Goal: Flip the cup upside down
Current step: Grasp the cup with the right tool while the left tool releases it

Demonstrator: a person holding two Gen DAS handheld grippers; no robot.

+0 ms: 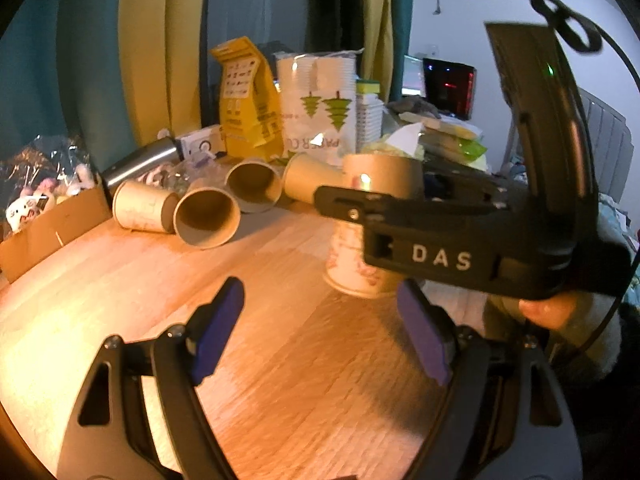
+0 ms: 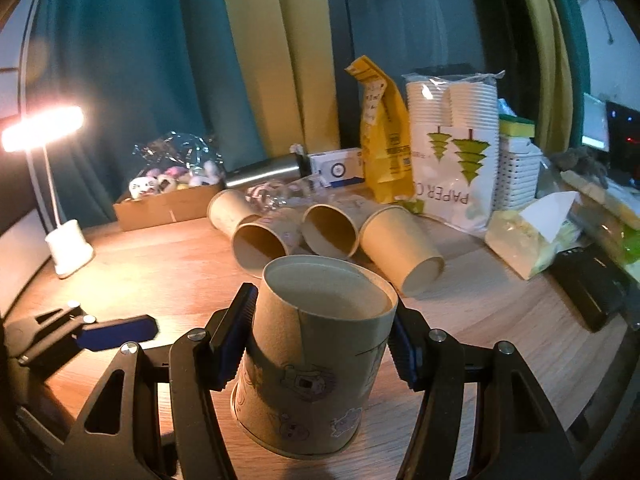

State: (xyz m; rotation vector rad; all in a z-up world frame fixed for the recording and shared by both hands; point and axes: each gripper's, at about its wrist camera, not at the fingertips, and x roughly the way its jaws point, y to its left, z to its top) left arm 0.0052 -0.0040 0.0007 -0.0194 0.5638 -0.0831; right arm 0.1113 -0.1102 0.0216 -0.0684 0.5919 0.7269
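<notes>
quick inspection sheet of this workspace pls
surface: wooden table, lit by a lamp at its left
job's things: cup upside down, rim on the table, slightly tilted
clutter: four cups on their sides, cup pack, yellow bag, flask, box, tissues
grippers: right gripper fingers flank the cup, contact unclear; left gripper open, empty
cables: black cable at the right gripper
surroundings: curtains, monitor
</notes>
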